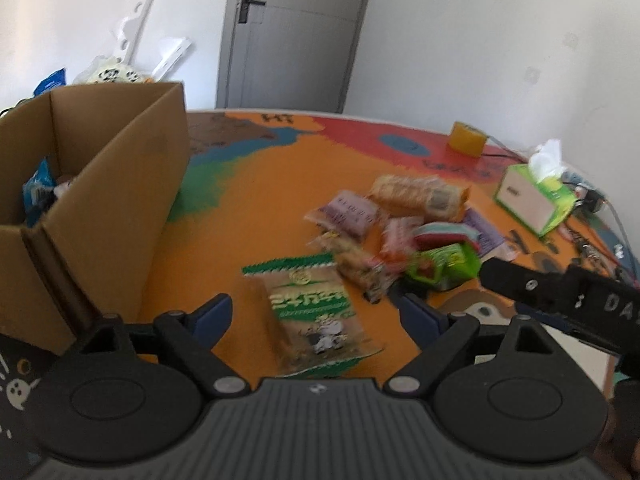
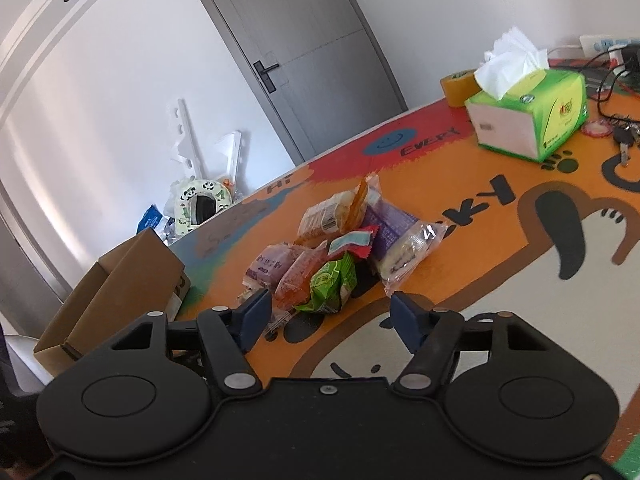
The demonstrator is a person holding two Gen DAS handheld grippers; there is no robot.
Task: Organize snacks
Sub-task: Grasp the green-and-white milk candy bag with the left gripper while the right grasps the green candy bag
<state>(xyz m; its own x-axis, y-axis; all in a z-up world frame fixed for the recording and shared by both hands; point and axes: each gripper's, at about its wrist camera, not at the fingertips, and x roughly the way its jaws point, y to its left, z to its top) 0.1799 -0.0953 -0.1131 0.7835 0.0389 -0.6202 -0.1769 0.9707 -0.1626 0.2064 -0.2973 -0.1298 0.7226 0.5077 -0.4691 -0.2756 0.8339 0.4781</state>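
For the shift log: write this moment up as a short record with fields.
setting: colourful table mat, grey door behind
left tool: open, over the green-and-white snack packet, not gripping it
right tool: open, just short of the snack pile, holding nothing
snack pile: mixed packets together mid-table, among them a green packet and a clear wrapped cake
cardboard box: open, on the left, a blue packet inside
other items: tissue box, tape roll, keys
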